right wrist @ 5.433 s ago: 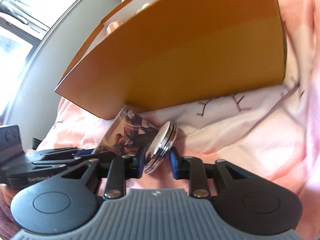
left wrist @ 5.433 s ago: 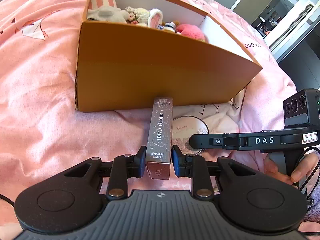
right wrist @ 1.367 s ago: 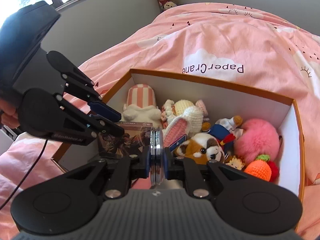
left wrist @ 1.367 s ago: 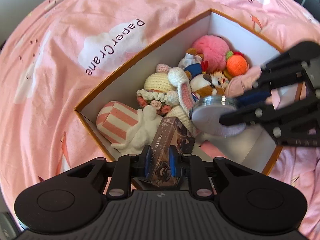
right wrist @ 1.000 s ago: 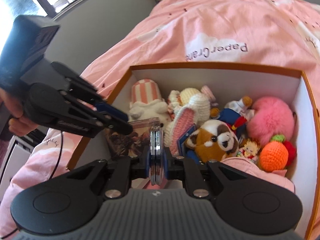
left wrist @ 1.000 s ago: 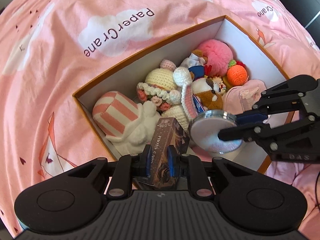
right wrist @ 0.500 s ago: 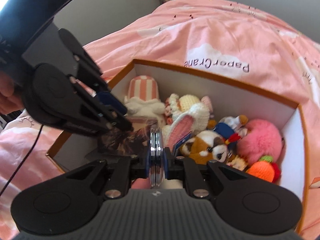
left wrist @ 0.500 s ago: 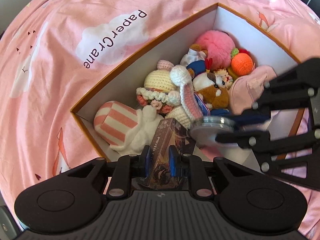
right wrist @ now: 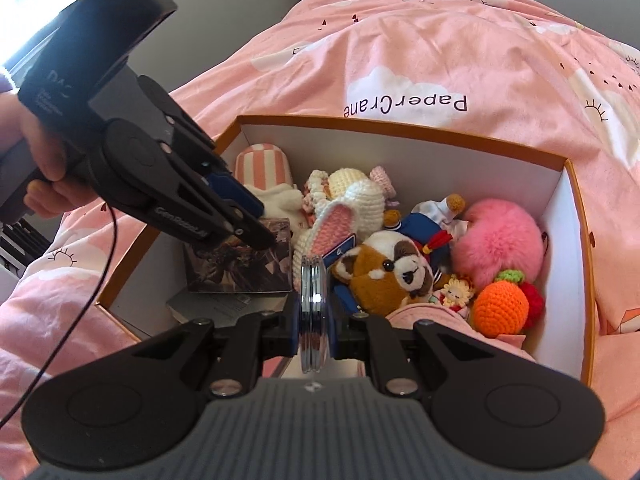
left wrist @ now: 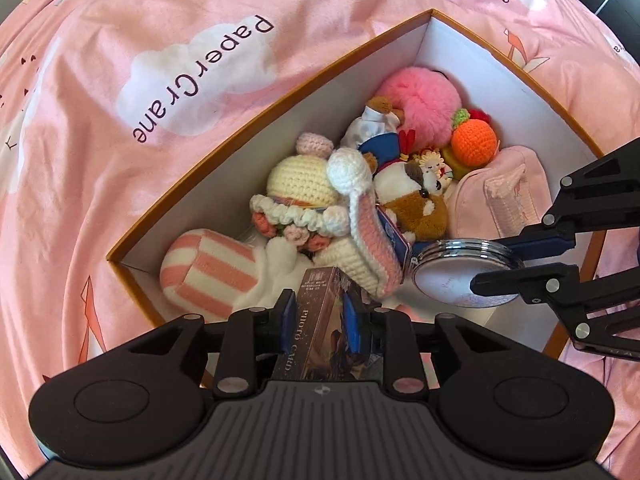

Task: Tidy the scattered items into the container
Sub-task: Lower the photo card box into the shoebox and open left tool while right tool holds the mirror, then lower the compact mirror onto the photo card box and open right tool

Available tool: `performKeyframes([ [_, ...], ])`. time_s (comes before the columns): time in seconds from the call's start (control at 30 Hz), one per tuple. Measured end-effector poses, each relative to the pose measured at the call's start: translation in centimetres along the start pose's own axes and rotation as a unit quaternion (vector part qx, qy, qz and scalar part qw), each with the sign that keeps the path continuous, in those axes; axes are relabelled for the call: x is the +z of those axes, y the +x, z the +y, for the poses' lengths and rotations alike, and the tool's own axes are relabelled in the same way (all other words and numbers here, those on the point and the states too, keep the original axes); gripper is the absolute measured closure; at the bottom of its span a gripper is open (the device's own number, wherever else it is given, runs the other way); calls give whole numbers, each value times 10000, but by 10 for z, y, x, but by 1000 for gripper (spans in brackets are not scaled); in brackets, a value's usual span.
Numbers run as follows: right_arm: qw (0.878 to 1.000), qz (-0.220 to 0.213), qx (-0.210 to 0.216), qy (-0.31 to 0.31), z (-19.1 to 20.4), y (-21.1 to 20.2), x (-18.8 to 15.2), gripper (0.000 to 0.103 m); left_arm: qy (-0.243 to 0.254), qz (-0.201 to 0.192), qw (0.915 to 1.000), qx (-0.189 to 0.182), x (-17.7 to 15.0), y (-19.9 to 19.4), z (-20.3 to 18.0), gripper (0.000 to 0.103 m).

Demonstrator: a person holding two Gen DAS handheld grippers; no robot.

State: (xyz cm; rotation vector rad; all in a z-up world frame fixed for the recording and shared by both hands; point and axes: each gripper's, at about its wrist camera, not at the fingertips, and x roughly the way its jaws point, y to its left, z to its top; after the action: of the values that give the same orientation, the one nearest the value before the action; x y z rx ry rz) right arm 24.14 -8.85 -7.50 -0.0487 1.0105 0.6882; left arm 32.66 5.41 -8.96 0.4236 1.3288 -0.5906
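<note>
Both grippers hang over the open orange box (left wrist: 256, 128) that sits on the pink bed cover (left wrist: 120, 80), and each one carries an item. The left gripper (left wrist: 320, 314) has its fingers clenched on the photo card box (left wrist: 320, 320), which stands on its end above the near corner of the container, at about 6 o'clock in the left wrist view, just beside the striped plush (left wrist: 204, 272). The right gripper (right wrist: 314, 334) grasps the round compact mirror (right wrist: 313, 312) by its two flat faces, so the disc stands on its edge over the near side of the box; in the left wrist view the same mirror (left wrist: 466, 274) shows at about 4 o'clock, near the pink pouch (left wrist: 500, 196). Nothing is released yet, I think both items are only ready to go down. The box is already crowded: a crochet bunny (left wrist: 360, 216), a brown plush animal (right wrist: 384, 276), a pink pompom (right wrist: 500, 240) and an orange crochet fruit (right wrist: 500, 308) fill it from 12 to 3 o'clock. The risk I see is that the two grippers work close together and may knock each other. Also the mirror, if dropped on its edge onto soft toys, could roll or bounce toward the rim, and the tall card box may tip against the wall instead of lying flat.
</note>
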Motion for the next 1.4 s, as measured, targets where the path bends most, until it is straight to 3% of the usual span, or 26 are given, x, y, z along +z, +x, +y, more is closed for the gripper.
performKeyframes([
  [0.1, 10000, 24, 47, 68, -4, 1, -1, 88, 13, 77, 9998, -206, -4, -5, 4, 77],
  [0.2, 9999, 21, 90, 134, -7, 1, -2, 88, 57, 269, 9973, -681, -12, -4, 3, 79],
  [0.23, 9998, 22, 118, 165, -8, 1, -2, 88, 160, 358, 9963, -763, -16, -2, -1, 93],
  [0.27, 9997, 25, 157, 198, -9, 1, -2, 88, 294, 477, 9965, -627, -19, 4, -5, 100],
  [0.5, 9996, 131, 164, 171, -7, 3, -2, 88, 230, 360, 9977, -519, -28, 0, -8, 99],
  [0.7, 9977, 299, 571, 232, 1, 9, -3, 87, 285, 265, 9985, -380, -34, -4, -13, 96],
  [0.77, 9971, 356, 651, 143, 6, 9, -3, 86, 286, 253, 9985, -399, -36, -5, -14, 90],
  [0.93, 9972, 298, 601, 324, -1, 5, 0, 88, 437, 236, 9973, -539, -37, -6, -24, 89],
  [1.07, 9942, 46, 793, 728, -11, -3, 5, 88, 404, 39, 9990, -210, -43, -13, -29, 89],
  [1.23, 9842, 72, 1321, 1178, -12, 2, 9, 88, 188, -348, 9991, 153, -56, -36, -33, 89],
  [1.4, 9707, 132, 1737, 1656, -9, 16, 9, 88, 153, -466, 9978, 438, -67, -49, -39, 89],
])
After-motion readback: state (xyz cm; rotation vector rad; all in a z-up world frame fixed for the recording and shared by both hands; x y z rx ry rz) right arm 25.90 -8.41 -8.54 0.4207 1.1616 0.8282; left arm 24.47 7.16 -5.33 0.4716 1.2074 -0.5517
